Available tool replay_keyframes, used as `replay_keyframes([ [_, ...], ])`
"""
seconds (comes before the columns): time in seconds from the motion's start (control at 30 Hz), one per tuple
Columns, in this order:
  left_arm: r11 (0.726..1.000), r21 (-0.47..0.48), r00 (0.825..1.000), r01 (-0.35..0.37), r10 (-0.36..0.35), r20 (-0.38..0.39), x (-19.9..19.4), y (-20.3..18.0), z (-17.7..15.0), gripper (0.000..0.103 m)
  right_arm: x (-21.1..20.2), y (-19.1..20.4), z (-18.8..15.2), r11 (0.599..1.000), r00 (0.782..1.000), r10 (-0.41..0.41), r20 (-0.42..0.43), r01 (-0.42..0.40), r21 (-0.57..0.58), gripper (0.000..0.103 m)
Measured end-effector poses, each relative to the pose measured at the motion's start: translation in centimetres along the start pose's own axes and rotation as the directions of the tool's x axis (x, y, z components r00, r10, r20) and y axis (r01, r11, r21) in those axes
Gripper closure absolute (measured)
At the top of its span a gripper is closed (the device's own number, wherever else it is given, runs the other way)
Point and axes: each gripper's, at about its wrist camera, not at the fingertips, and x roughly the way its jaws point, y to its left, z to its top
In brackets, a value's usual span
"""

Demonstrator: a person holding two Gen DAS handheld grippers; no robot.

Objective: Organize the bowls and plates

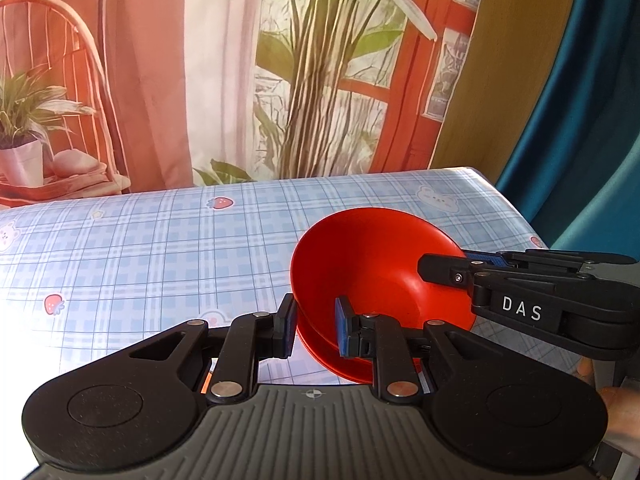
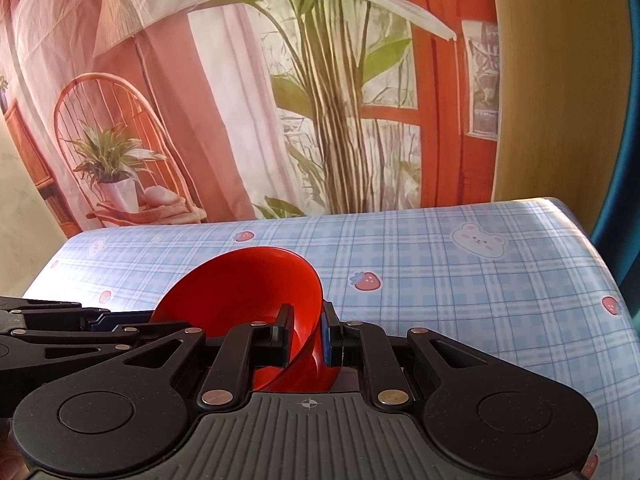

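Observation:
A red bowl (image 1: 372,272) is tilted on its side above a red plate (image 1: 340,364) on the checked tablecloth. My left gripper (image 1: 316,328) has its fingers on either side of the bowl's near rim, a gap still showing. My right gripper (image 1: 444,268) comes in from the right and is shut on the bowl's far rim. In the right wrist view the right gripper (image 2: 306,332) clamps the bowl's (image 2: 244,288) rim, and the left gripper (image 2: 100,322) reaches in from the left.
The table (image 2: 460,280) has a blue plaid cloth with bears and strawberries. A printed backdrop (image 1: 200,80) hangs behind the far edge. The table's right edge (image 1: 516,208) drops off beside a teal curtain (image 1: 592,120).

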Motion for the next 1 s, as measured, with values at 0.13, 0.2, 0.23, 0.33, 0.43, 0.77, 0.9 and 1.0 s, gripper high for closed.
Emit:
replay_keyframes([
  [0.13,1.0,0.011,1.0,-0.006,0.006,-0.016,0.5,0.1,-0.1,0.082,0.6,-0.1,-0.4,1.0,1.0,-0.004,-0.013,0.004,-0.004,0.09],
  [0.2,1.0,0.014,1.0,-0.007,0.008,-0.023,0.7,0.1,-0.2,0.082,0.9,-0.2,-0.6,1.0,1.0,-0.006,-0.019,0.006,-0.007,0.09],
  [0.23,1.0,0.018,1.0,-0.009,0.01,-0.025,0.8,0.1,-0.2,0.082,1.0,-0.2,-0.7,1.0,1.0,-0.008,-0.023,0.008,-0.01,0.09],
  [0.33,0.999,0.032,0.999,-0.013,0.014,-0.03,0.9,0.0,-0.4,0.082,1.2,-0.2,-1.0,1.0,0.999,-0.014,-0.031,0.013,-0.017,0.09],
  [0.43,0.999,0.035,0.999,-0.016,0.017,-0.034,1.1,0.1,-0.3,0.082,1.3,-0.2,-1.1,1.0,1.0,-0.013,-0.027,0.013,-0.022,0.09],
  [0.77,0.999,0.039,0.999,-0.03,0.031,-0.044,1.3,0.2,-0.3,0.081,1.1,0.5,-1.5,0.997,0.999,-0.036,-0.008,0.036,-0.073,0.088],
  [0.9,0.999,0.016,0.998,-0.032,0.033,-0.049,1.4,0.6,-0.2,0.081,0.9,0.8,-1.6,0.994,0.999,-0.047,0.0,0.047,-0.102,0.087],
  [1.0,0.999,0.007,0.998,-0.037,0.037,-0.053,1.5,0.8,-0.1,0.081,0.8,0.8,-1.7,0.993,0.999,-0.047,0.004,0.047,-0.106,0.087],
])
